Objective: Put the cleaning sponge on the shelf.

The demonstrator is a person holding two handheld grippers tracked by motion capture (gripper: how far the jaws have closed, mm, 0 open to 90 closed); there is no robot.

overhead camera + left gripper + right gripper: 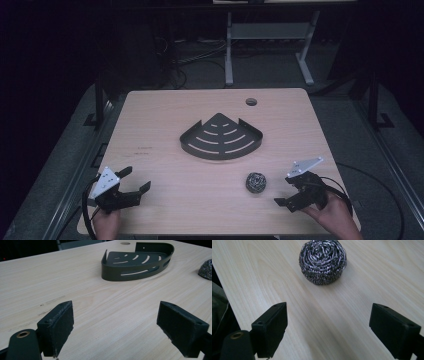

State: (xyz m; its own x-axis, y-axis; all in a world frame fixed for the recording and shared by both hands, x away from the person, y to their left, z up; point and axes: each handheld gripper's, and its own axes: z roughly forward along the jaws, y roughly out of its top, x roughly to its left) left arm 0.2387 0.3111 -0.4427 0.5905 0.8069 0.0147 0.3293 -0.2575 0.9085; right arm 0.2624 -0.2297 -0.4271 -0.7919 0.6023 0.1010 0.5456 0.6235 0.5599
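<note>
Both jaws wide apart, nothing held; your right gripper (290,196) lined up on scourer (256,182), so reach in, clamp it, corner rack (221,136) probably next.

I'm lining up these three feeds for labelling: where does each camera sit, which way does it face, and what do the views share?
High view: above the person's side of the table, looking forward and down; both hands show, holding the left gripper and right gripper.
Left gripper view: rides the left gripper, facing the corner caddy; its two jaws stand apart.
Right gripper view: rides the right gripper, facing the steel scourer; jaws apart.
Shared: the scourer appears in all three views, at the right edge in the left gripper view.
</note>
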